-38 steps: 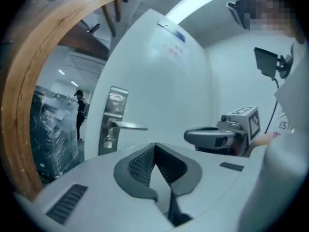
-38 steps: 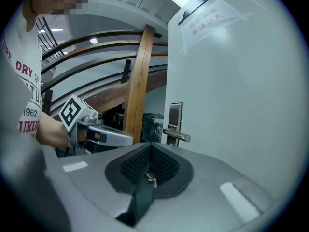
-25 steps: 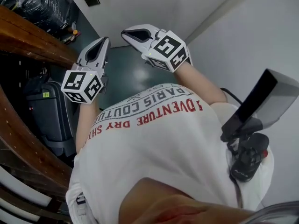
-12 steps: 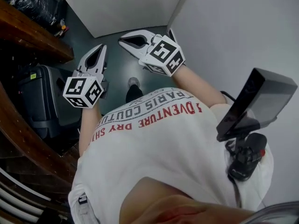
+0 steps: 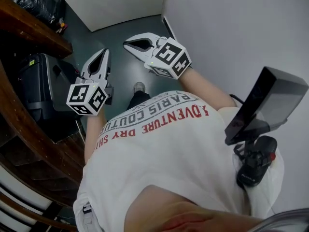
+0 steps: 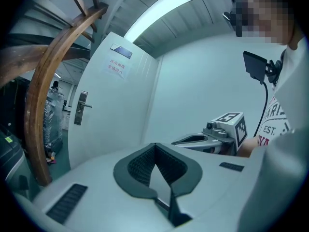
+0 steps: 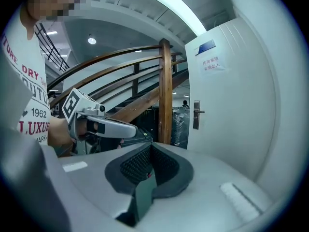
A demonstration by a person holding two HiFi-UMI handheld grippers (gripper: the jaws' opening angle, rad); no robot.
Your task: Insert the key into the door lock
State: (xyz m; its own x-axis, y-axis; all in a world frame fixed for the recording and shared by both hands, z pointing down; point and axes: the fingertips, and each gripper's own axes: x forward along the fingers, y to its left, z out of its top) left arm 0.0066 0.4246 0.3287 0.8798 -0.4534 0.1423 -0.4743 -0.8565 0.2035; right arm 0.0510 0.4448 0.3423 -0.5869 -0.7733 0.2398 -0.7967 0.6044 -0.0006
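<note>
A white door (image 6: 111, 115) with a metal handle and lock plate (image 6: 79, 108) stands ahead; the same door (image 5: 120, 6) shows at the top of the head view. The right gripper view has its handle (image 7: 196, 114) at right of centre. Both grippers are held level in front of the person's chest, well short of the door. My left gripper (image 5: 104, 52) is shut with nothing between its pads (image 6: 145, 166). My right gripper (image 5: 126, 43) is shut too; a tiny red speck shows at its closed tips (image 7: 149, 174), and no key can be made out.
A curved wooden stair rail (image 5: 29, 28) runs along the left, with its post (image 7: 165, 91) beside the door. A dark suitcase (image 5: 43, 88) stands under the rail. A grey wall (image 5: 231, 28) closes the right side. A screen on a chest mount (image 5: 265, 105) juts out at right.
The person has walked forward: the door and the wall corner have come nearer and the suitcase has slid back along the left. Both grippers stay shut, held as before.
</note>
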